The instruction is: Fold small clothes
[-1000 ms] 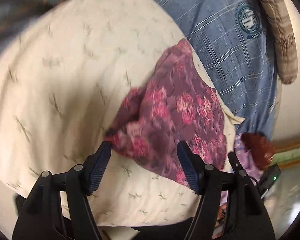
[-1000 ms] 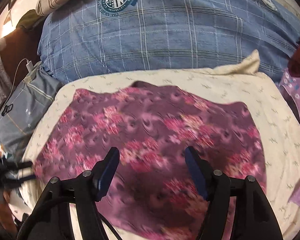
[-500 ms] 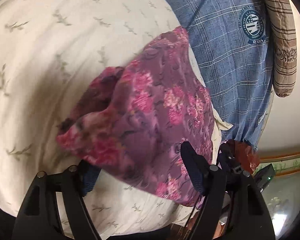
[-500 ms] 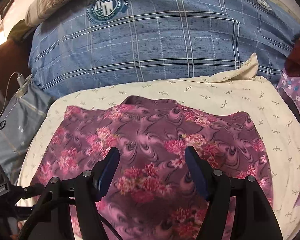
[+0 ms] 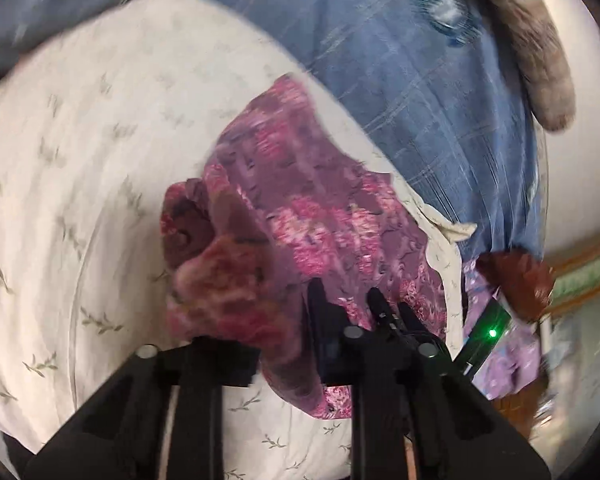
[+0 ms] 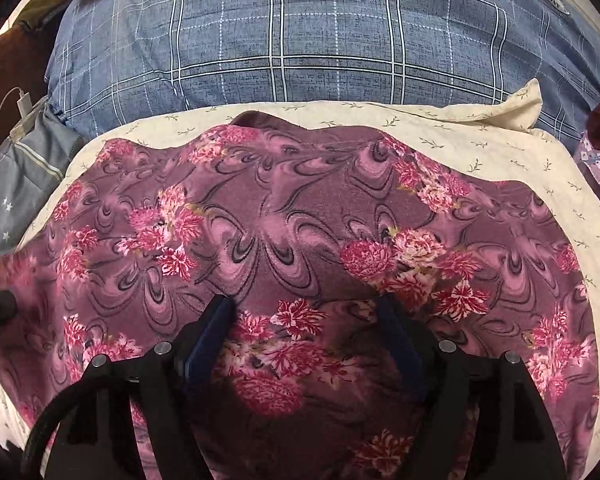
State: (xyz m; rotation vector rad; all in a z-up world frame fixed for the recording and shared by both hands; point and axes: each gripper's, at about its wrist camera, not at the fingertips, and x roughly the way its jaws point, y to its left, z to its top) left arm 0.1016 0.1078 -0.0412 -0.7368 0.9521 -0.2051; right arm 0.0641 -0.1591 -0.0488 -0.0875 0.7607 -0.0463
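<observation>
The purple floral garment (image 6: 300, 220) lies spread on the cream sprigged sheet (image 6: 500, 152), its long axis running left to right before the blue plaid pillow (image 6: 300, 40). A second ago its left end lay flat; now it is bunched and, it seems, lifted. The left tool (image 5: 300, 320) is closing on this end. The right tool (image 6: 304, 320) stands wide, opening, over the cloth.
</observation>
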